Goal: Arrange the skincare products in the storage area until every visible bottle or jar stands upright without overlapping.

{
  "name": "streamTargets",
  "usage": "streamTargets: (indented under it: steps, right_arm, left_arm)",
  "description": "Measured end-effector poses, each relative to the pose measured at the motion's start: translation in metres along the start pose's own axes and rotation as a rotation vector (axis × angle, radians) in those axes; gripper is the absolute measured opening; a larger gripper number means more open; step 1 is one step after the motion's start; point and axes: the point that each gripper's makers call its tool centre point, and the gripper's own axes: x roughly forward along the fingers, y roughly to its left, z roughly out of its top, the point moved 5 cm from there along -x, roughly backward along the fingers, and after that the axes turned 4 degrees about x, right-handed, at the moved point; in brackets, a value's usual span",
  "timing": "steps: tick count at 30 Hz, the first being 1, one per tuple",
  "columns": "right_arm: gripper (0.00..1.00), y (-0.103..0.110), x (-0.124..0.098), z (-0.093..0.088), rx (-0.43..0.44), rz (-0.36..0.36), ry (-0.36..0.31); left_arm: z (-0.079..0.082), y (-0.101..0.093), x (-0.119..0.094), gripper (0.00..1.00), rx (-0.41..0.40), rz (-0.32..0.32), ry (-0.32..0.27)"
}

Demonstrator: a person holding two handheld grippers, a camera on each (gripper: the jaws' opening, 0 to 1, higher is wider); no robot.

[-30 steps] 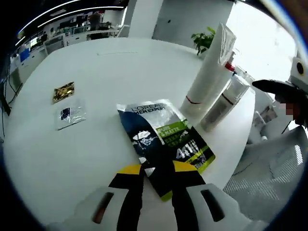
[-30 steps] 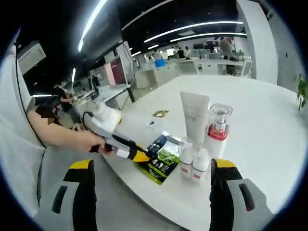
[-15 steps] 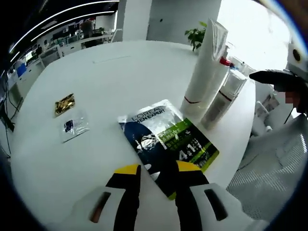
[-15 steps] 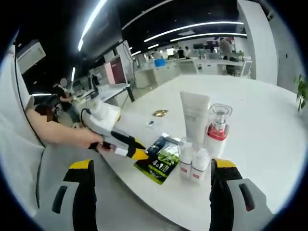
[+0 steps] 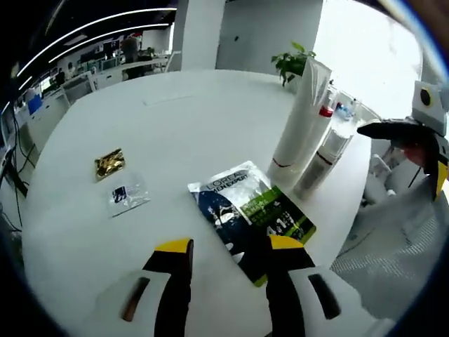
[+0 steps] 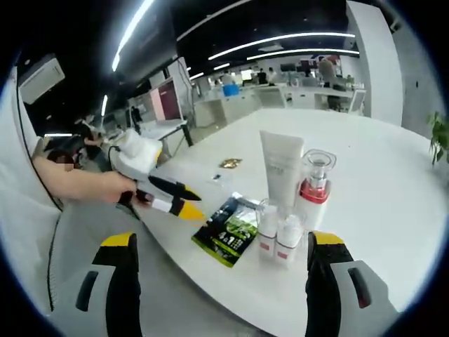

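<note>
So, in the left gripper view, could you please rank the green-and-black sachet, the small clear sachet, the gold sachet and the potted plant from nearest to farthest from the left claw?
1. Green-and-black sachet: just ahead of the left claw, slightly right.
2. Small clear sachet: ahead, to the left.
3. Gold sachet: just beyond the clear one, left.
4. Potted plant: past the table's far edge, right.

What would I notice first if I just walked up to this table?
Probably the dark blue and green packet lying flat near the white table's edge, just ahead of the left gripper. Right behind it stands a tall white tube beside a red-collared pump bottle.
</note>
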Motion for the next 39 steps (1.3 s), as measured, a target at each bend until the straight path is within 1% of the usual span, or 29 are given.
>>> streamTargets:
  steps: [3,5,6,10,15,19,21,23,28,31,35,39]
  right_arm:
    - [0.99,0.000,0.001,-0.001,-0.005,-0.004,0.004]
    - [0.99,-0.001,0.001,-0.003,-0.003,-0.005,0.006]
    - [0.99,-0.002,0.001,-0.003,-0.003,-0.010,0.005]
    - [0.99,-0.003,0.001,-0.004,-0.011,-0.021,0.006]
    - [0.99,-0.002,0.001,-0.004,-0.013,-0.031,0.007]
    - [0.99,-0.002,0.001,-0.004,-0.018,-0.036,0.009]
    - [0.99,-0.002,0.001,-0.004,-0.021,-0.038,0.014]
    - [0.99,-0.002,0.001,-0.004,-0.024,-0.041,0.015]
    - [0.99,-0.004,0.001,-0.003,-0.022,-0.050,0.009]
    - [0.99,-0.003,-0.001,0.000,-0.022,-0.058,0.001]
    - [0.99,0.001,-0.002,0.002,-0.034,-0.052,0.008]
    - [0.99,0.007,-0.003,0.004,-0.043,-0.042,0.011]
  left_arm:
    - [0.001,0.006,-0.008,0.41,-0.009,0.004,-0.020]
    - [0.003,0.002,-0.018,0.42,-0.014,0.007,-0.034]
    - [0.003,0.005,-0.021,0.43,-0.018,0.007,-0.042]
    - [0.003,0.005,-0.034,0.49,-0.022,0.006,-0.053]
    - [0.001,0.008,-0.049,0.52,-0.026,0.005,-0.063]
    - [-0.002,0.010,-0.064,0.56,-0.038,0.011,-0.076]
    - [-0.007,0.018,-0.069,0.57,-0.050,0.013,-0.081]
    - [-0.008,0.017,-0.074,0.60,-0.055,0.018,-0.080]
    - [-0.017,0.022,-0.084,0.65,-0.072,0.023,-0.064]
    - [-0.018,0.021,-0.091,0.68,-0.077,0.023,-0.060]
    - [-0.016,0.024,-0.100,0.71,-0.087,0.022,-0.084]
    - [-0.015,0.024,-0.108,0.78,-0.099,0.023,-0.090]
